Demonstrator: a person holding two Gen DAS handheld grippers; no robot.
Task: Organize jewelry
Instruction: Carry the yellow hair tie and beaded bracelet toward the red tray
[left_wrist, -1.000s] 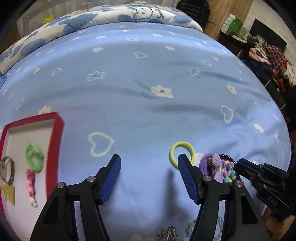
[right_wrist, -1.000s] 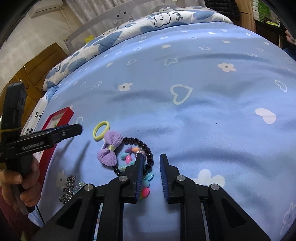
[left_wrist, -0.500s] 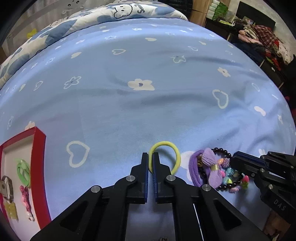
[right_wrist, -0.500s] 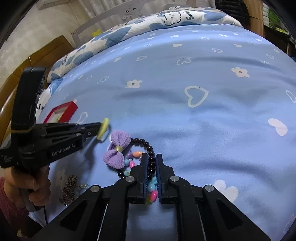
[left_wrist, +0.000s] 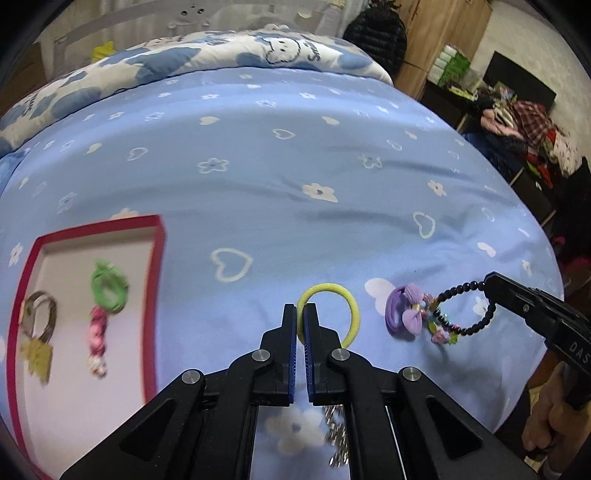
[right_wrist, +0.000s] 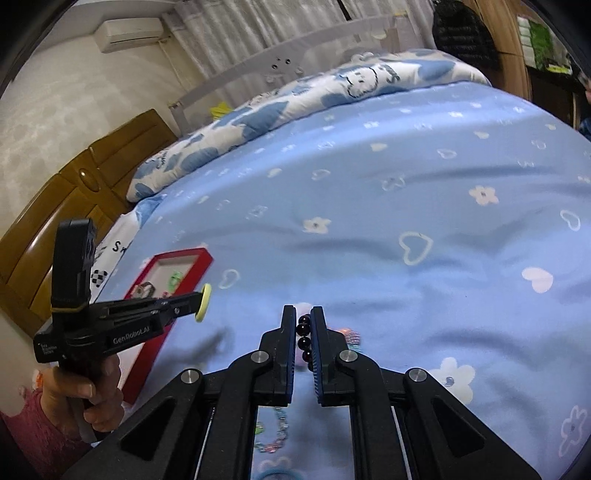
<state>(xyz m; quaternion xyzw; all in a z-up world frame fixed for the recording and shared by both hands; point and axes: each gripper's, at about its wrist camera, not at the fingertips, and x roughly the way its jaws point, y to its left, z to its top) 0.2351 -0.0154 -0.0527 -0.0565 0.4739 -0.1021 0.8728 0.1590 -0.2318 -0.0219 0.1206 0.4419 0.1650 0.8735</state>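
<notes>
My left gripper (left_wrist: 300, 314) is clamped on the yellow hair tie (left_wrist: 328, 310), the blue pads pinching one side of the loop while the rest of the ring stands out past the fingertips, lifted off the blue bedsheet (left_wrist: 258, 177). In the right wrist view the same tie shows edge-on as a pale yellow disc at the tip of that gripper (right_wrist: 197, 304), with my left hand (right_wrist: 88, 387) wrapped round its handle. My right gripper (right_wrist: 303, 317) is closed tight on the black bead bracelet (right_wrist: 303, 334); several dark beads sit between its pads. From the left wrist view that bracelet (left_wrist: 465, 310) hangs as a loop from the right gripper's tip (left_wrist: 493, 282), and its lower end trails down to a cluster of small coloured charms (left_wrist: 441, 332) just beside the purple bow hair tie (left_wrist: 404, 314), which lies on the sheet; I cannot tell whether the charms touch the bow. The red box (left_wrist: 155, 295) sits on the sheet to the left, well apart from the bow, and already holds a green hair tie (left_wrist: 109, 288), a pink piece (left_wrist: 96, 339) below it, and a brownish ring with a yellow tag (left_wrist: 37, 332) at the box's left side. A silvery chain (left_wrist: 338, 432) lies on the sheet under my left gripper, partly hidden by its arms. A patterned quilt (left_wrist: 221, 55) lies folded along the far edge of the bed.
</notes>
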